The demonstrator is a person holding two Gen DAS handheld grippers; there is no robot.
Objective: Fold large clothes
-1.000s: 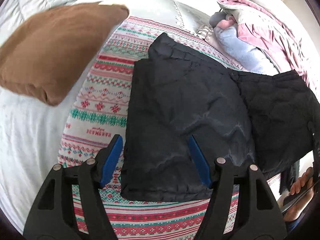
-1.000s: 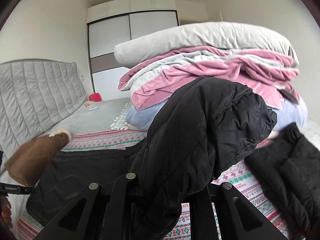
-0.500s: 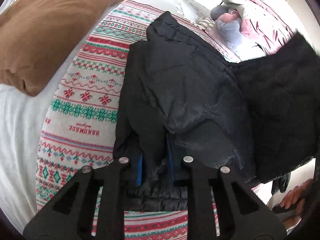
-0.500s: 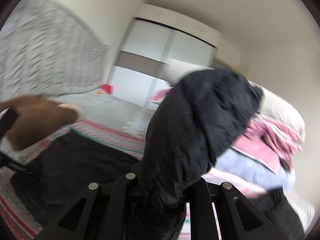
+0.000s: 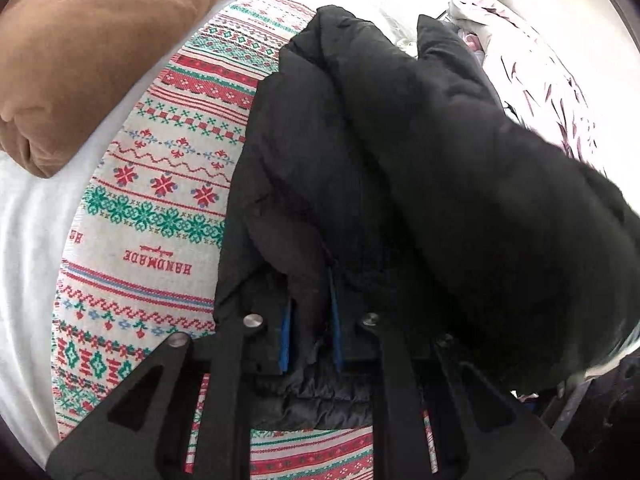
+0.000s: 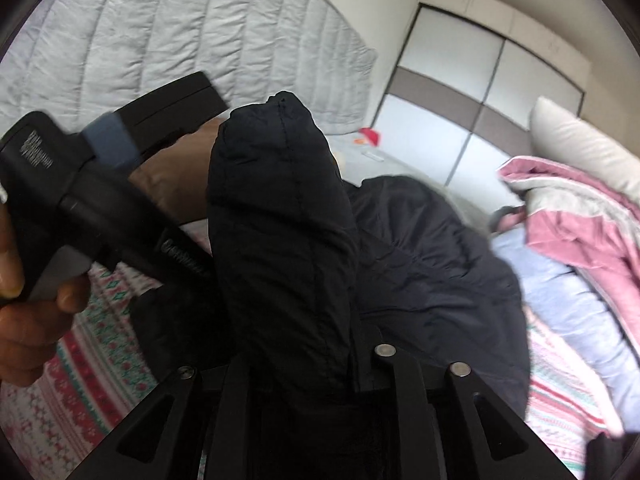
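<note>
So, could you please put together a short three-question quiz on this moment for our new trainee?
1. True or false: the left gripper is shut on the black jacket.
2. Multiple choice: what lies directly under the jacket? A) a bare wooden floor B) a patterned blanket C) a glass table
3. Fill in: the right gripper holds a raised fold of the ____, with the left gripper's handle, in the person's hand, showing to the left in that view.

Key: 1 true; 2 B; 3 jacket.
</note>
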